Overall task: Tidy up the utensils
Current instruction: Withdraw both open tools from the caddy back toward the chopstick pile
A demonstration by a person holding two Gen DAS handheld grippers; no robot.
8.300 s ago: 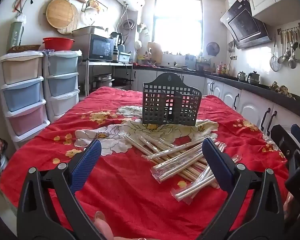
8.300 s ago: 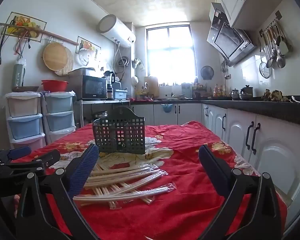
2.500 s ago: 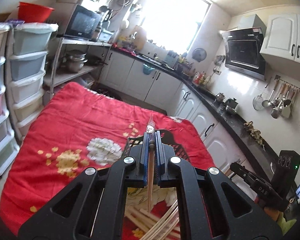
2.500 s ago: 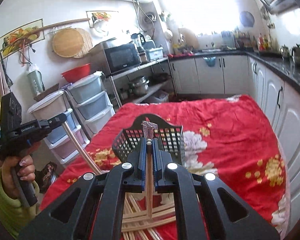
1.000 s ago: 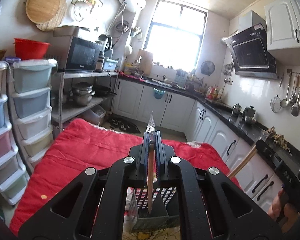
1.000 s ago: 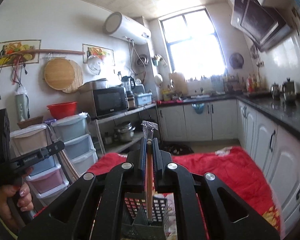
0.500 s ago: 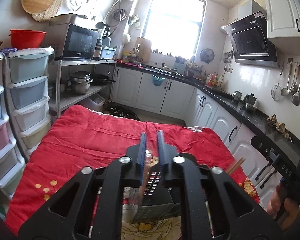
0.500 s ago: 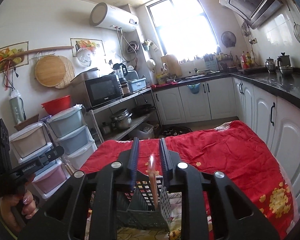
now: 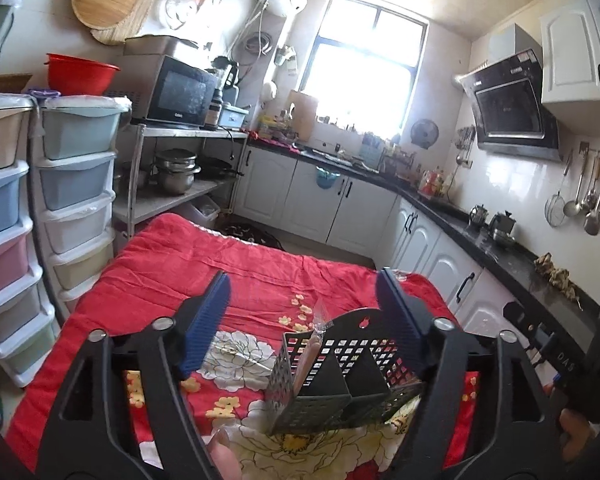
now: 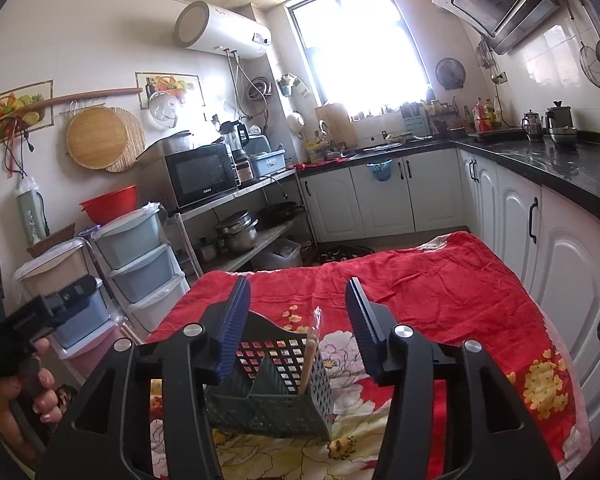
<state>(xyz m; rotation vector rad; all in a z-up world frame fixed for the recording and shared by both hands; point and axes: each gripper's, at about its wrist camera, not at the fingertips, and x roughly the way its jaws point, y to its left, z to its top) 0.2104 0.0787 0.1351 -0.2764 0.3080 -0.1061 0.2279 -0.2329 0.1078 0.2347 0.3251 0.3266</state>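
Observation:
A dark perforated utensil caddy [image 9: 342, 376] stands on the red floral cloth [image 9: 220, 272]. My left gripper [image 9: 302, 304] is open and empty above it. A wrapped pair of chopsticks [image 9: 308, 354] stands in its left compartment. In the right wrist view the caddy [image 10: 272, 384] sits below my open, empty right gripper [image 10: 298, 312]. A wrapped pair of chopsticks [image 10: 310, 356] stands in its right compartment. The loose chopsticks on the cloth are hidden from both views.
Stacked plastic drawers [image 9: 72, 184] stand left of the table. White cabinets with a black counter [image 10: 540, 216] run along the right. The other gripper's body shows at the right edge of the left wrist view [image 9: 572, 364] and at the left edge of the right wrist view [image 10: 32, 316].
Both grippers were shut on wrapped chopsticks a second ago. Both have opened wide, and the chopsticks now stand in the caddy.

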